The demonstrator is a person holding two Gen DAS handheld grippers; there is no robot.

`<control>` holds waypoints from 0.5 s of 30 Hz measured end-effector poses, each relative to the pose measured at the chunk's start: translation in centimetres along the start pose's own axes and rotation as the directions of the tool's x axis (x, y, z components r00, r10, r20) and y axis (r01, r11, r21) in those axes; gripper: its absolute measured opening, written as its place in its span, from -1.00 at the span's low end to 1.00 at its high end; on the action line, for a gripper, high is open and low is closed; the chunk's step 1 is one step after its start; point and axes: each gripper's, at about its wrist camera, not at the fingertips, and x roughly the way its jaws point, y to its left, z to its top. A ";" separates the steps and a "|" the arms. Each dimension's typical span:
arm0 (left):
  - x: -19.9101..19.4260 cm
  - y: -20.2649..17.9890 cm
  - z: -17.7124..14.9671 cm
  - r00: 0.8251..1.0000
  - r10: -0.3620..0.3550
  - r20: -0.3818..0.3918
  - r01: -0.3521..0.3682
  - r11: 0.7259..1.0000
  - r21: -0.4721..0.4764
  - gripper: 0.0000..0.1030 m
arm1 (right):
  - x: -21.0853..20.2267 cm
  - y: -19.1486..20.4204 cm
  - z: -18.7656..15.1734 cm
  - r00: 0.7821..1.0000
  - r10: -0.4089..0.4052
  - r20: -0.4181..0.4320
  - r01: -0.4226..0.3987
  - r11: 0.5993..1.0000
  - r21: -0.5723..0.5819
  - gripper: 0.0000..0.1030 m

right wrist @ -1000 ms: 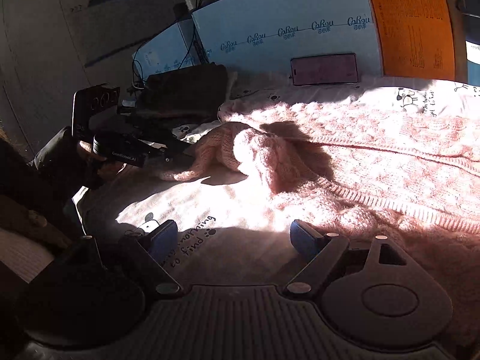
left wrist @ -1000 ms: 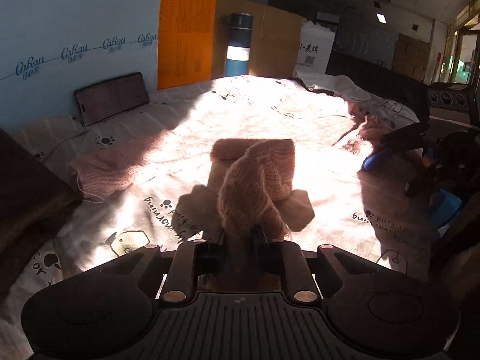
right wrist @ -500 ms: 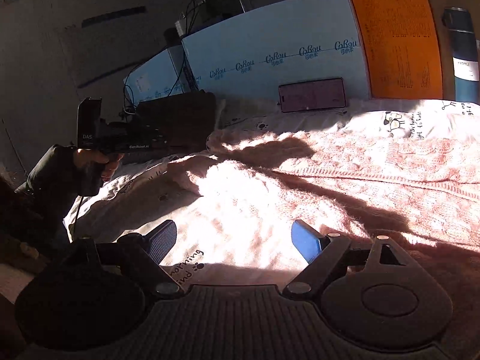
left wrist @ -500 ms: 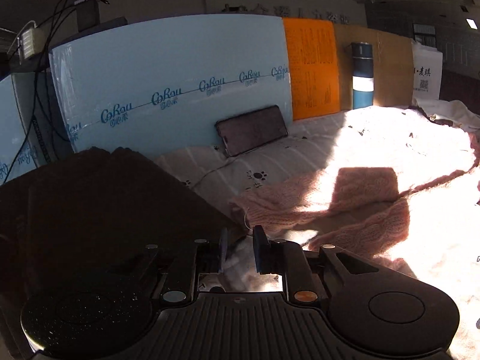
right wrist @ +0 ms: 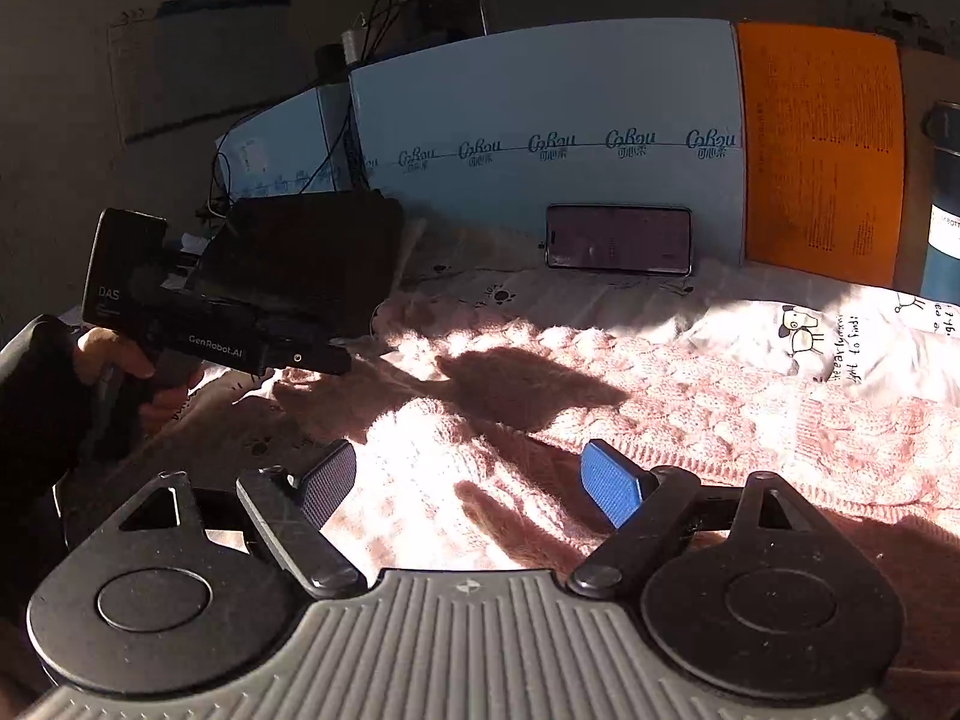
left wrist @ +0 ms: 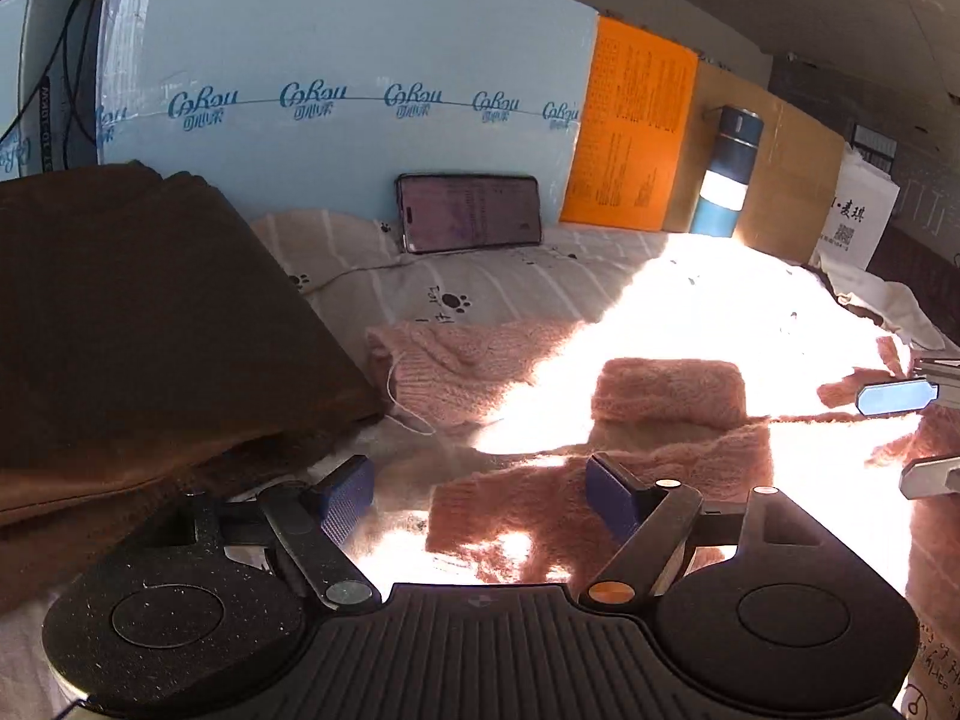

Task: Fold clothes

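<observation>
A pink knitted sweater (left wrist: 666,396) lies spread over the printed sheet, with one sleeve folded across it. My left gripper (left wrist: 477,498) hovers low over the sleeve's end. Its jaws are opening, the knit lies under the gap, and the pads do not press on it. My right gripper (right wrist: 468,486) stands wide over the sweater's body (right wrist: 690,402). Its jaws are closing slightly and nothing is pinched. In the left wrist view the right gripper (left wrist: 912,438) shows at the right edge. In the right wrist view a hand (right wrist: 114,354) holds the left device's black housing (right wrist: 210,342).
A folded dark brown garment (left wrist: 150,312) is stacked at the left, close to my left gripper. A phone (left wrist: 468,213) leans on the light blue board (left wrist: 336,60) at the back. An orange sheet (left wrist: 636,132), a blue flask (left wrist: 726,174) and a white box (left wrist: 858,222) stand further right.
My left gripper let go of the pink sleeve, went from shut to wide and swung left toward the brown pile. My right gripper slid further over the sweater, still open.
</observation>
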 end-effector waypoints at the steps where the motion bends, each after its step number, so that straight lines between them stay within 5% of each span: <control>1: 0.2 0.0 -0.5 1.000 -0.010 -0.004 0.010 1.000 -0.009 0.50 | 0.4 0.6 -0.2 0.999 0.036 -0.025 -0.037 0.999 -0.029 0.49; 3: -0.1 -0.4 -1.0 1.000 -0.016 0.005 0.016 1.000 0.008 0.06 | 1.1 1.6 -0.8 0.992 0.098 -0.080 -0.104 0.992 -0.066 0.39; 4: -0.5 -0.5 -1.2 0.999 -0.023 0.022 0.023 1.000 0.013 -0.60 | 1.5 2.0 -1.1 0.989 0.107 -0.105 -0.115 0.990 -0.079 0.39; 5: -1.1 -0.6 -1.3 0.998 -0.029 0.055 0.028 1.000 0.011 -0.70 | 1.7 2.3 -1.5 0.988 0.098 -0.120 -0.110 0.990 -0.094 0.39; 10: -5.7 -1.0 -2.1 0.953 -0.084 0.291 0.066 0.995 0.073 -0.72 | 0.9 2.1 -2.1 0.986 0.114 -0.121 -0.124 0.989 -0.081 0.39; 15: -7.8 -0.8 -2.5 0.955 -0.052 0.292 0.042 0.998 0.040 -0.71 | -0.8 1.5 -2.6 0.991 0.093 -0.095 -0.098 0.994 -0.054 0.39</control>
